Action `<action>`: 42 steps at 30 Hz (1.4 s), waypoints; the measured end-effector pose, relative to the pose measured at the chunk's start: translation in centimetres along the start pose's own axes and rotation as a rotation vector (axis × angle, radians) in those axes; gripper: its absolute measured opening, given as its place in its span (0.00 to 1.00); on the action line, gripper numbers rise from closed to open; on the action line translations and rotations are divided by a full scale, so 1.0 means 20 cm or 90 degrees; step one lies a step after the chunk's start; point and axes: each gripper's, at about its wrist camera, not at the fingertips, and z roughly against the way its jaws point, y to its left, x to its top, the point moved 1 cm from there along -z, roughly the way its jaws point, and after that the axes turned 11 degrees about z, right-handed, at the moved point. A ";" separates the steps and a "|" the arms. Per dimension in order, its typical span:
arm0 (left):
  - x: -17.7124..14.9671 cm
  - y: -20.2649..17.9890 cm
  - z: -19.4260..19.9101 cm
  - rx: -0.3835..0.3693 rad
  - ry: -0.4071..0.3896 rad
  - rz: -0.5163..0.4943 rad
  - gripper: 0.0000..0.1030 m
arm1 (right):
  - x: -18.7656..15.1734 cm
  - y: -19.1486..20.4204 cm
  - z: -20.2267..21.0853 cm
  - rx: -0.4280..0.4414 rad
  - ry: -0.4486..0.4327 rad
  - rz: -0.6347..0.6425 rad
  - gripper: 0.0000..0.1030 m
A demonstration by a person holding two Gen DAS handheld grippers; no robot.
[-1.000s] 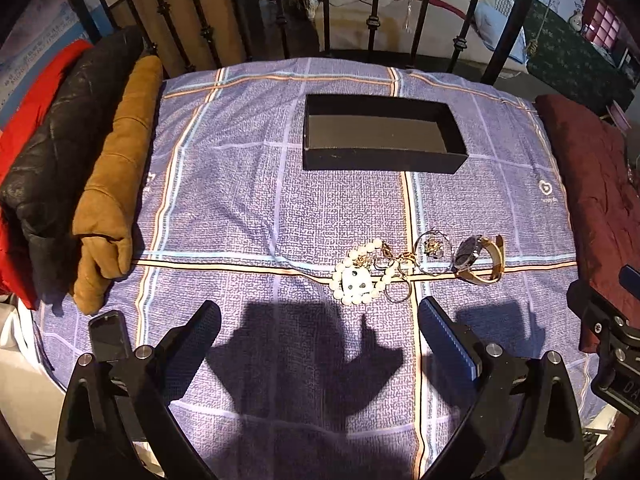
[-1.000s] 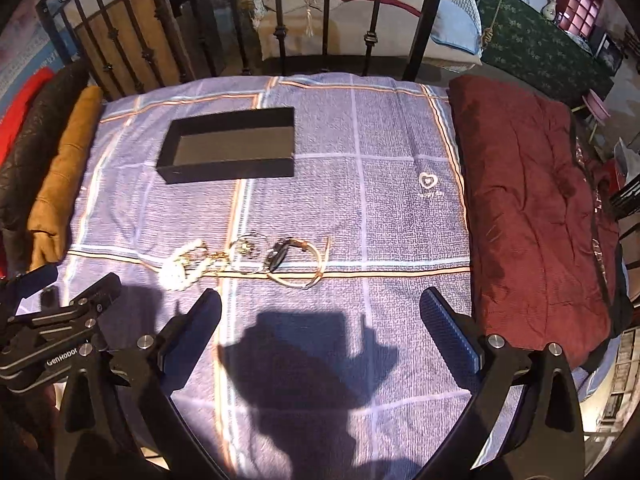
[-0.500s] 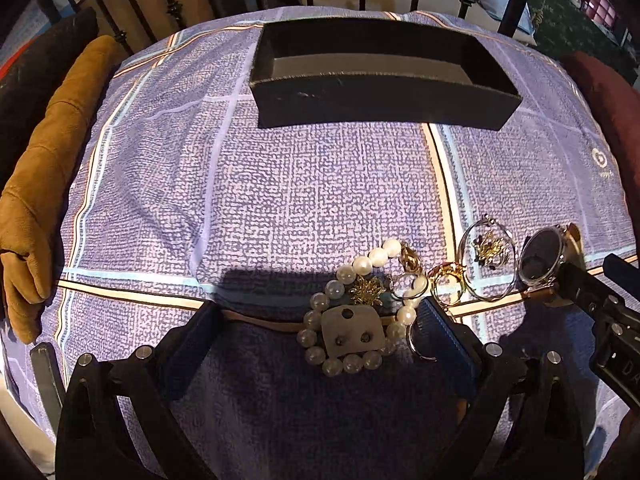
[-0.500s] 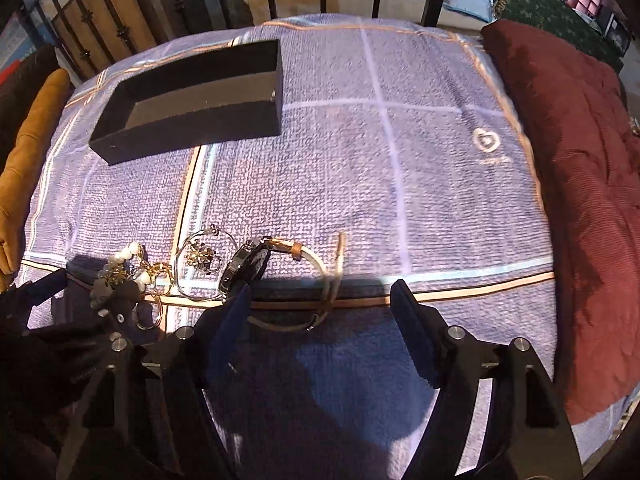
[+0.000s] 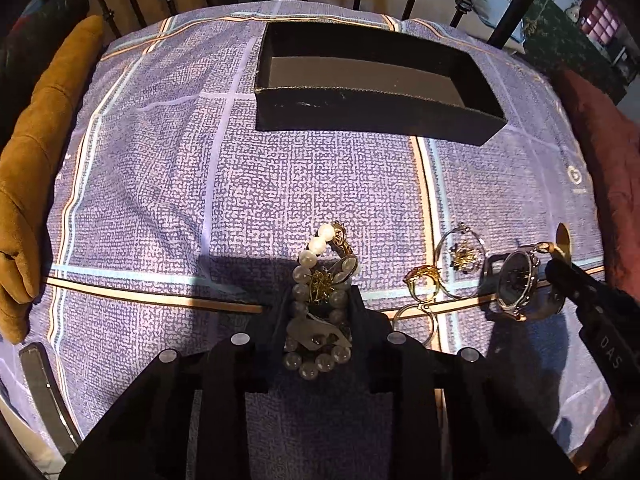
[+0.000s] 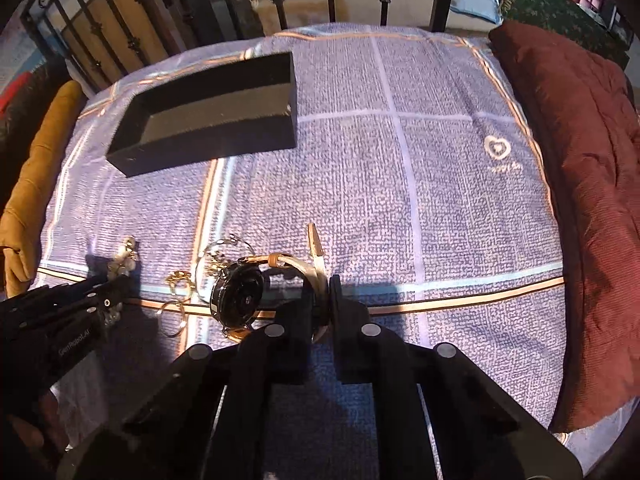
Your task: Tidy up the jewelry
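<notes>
Both grippers were closed since half a second ago: left gripper [image 5: 318, 312] clamped on one pearl bracelet [image 5: 320, 280], right gripper [image 6: 322, 300] on one watch [image 6: 240, 292] strap. Two gold rings [image 5: 420, 276] lie between on the bedspread [image 5: 280, 184]; one black box [image 5: 372, 84] lies beyond.

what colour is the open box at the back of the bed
Black, inside and out; the box shows best in the left wrist view.

"GenRobot.AI" printed white on left gripper [image 6: 120, 280] body. "DAS" on right gripper [image 5: 558, 268] body. Heart logo [image 6: 497, 147] on bedspread [image 6: 400, 184]; wording beneath illegible.
</notes>
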 end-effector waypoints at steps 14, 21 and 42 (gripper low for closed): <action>0.11 -0.06 0.24 -0.030 -0.057 -0.025 0.28 | 0.23 0.09 0.22 0.001 -0.095 0.047 0.08; 0.07 -0.12 0.19 -0.025 -0.038 -0.049 0.34 | 0.27 0.11 0.23 -0.003 -0.101 0.052 0.09; 0.06 0.03 -0.12 -0.054 0.036 0.024 0.15 | 0.22 0.08 0.18 0.004 -0.088 0.029 0.09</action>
